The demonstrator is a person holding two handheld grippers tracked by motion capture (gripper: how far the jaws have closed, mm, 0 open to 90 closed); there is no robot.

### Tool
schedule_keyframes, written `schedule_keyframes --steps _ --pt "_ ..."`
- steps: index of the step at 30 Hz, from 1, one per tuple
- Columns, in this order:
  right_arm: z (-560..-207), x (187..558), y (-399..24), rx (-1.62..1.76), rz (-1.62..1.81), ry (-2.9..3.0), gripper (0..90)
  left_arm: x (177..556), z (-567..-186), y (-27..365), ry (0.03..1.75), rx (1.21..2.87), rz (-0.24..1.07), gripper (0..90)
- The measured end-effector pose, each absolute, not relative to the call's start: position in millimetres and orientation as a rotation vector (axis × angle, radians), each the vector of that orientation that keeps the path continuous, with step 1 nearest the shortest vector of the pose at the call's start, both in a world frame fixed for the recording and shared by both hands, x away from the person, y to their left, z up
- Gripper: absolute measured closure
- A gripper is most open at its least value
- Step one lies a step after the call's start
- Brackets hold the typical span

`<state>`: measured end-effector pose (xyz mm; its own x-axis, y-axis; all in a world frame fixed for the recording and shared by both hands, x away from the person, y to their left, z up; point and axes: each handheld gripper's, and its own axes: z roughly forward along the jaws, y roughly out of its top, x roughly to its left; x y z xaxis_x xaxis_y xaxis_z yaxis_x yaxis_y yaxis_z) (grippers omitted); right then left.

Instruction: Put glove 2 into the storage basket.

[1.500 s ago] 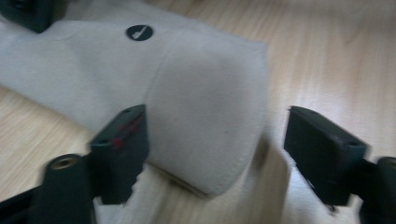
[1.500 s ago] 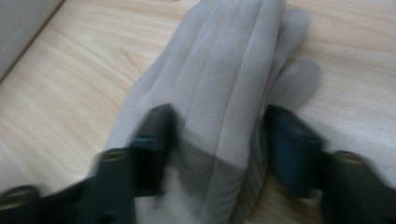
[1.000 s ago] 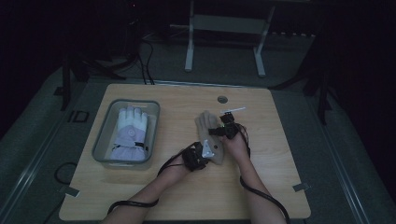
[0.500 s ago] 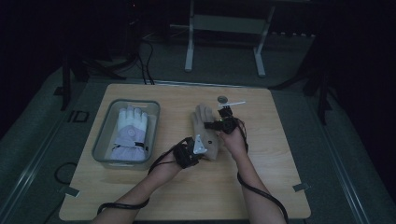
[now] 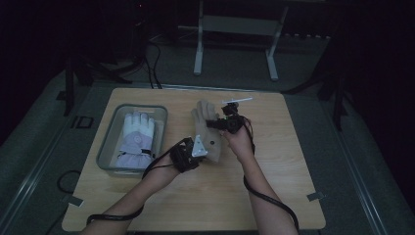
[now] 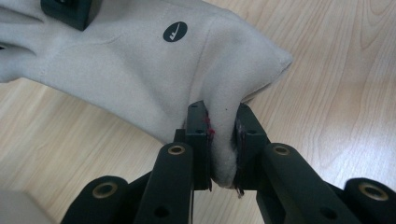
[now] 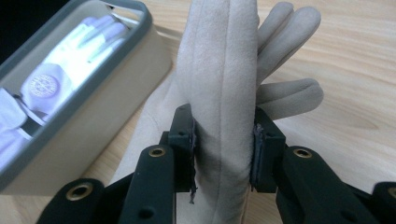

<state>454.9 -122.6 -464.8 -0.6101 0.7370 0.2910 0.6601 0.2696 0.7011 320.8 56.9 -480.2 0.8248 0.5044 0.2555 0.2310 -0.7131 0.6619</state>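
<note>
Wooden table [image 5: 274, 186], grey bin [image 5: 108, 147] holding white glove [image 5: 137, 139], beside beige glove [image 5: 208, 137]

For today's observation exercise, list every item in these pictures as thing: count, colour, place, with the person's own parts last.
Beige glove: one, beige, table centre, pinched by both grippers.
White glove: one, white and pale lilac, lying in the tray.
Tray: one, grey, left part of the table.
Table: one, light wood, centre of the room.
White strip: one, white, far edge of the table; too small to identify.
Metal stand: one, pale grey, on the floor beyond the table.
Left gripper: one, black, shut on the glove's cuff edge.
Right gripper: one, black, shut on the glove's finger end.
Forearms: two, entering from the bottom.
</note>
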Motion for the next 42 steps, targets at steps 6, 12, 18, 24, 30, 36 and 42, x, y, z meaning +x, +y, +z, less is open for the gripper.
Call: schedule_keyframes --steps 6,12,18,24,30,36,42 --pt "-451.3 451.7 -104.6 1.290 1.303 2.430 67.3 314.4 -470.2 75.7 0.551 2.354 0.594 80.0" --pt "-437.8 447.9 -81.6 1.218 1.329 2.442 67.3 308.8 -460.6 97.3 0.570 2.351 0.615 80.0" --pt "-429.4 444.3 -58.6 1.159 1.378 2.465 67.3 300.1 -455.2 114.9 0.581 2.353 0.652 80.0" --pt "-424.0 443.6 -34.0 1.113 1.385 2.489 67.2 295.6 -451.9 135.4 0.623 2.355 0.670 80.0" --pt "-424.5 444.3 -7.4 1.081 1.378 2.522 67.2 290.9 -452.3 163.8 0.677 2.374 0.687 80.0" --pt "-427.2 443.7 30.3 1.036 1.383 2.556 67.1 285.1 -452.7 188.6 0.726 2.379 0.700 80.0" --pt "-432.9 446.0 55.3 1.021 1.386 2.586 67.1 282.8 -455.6 216.1 0.780 2.377 0.700 79.9"
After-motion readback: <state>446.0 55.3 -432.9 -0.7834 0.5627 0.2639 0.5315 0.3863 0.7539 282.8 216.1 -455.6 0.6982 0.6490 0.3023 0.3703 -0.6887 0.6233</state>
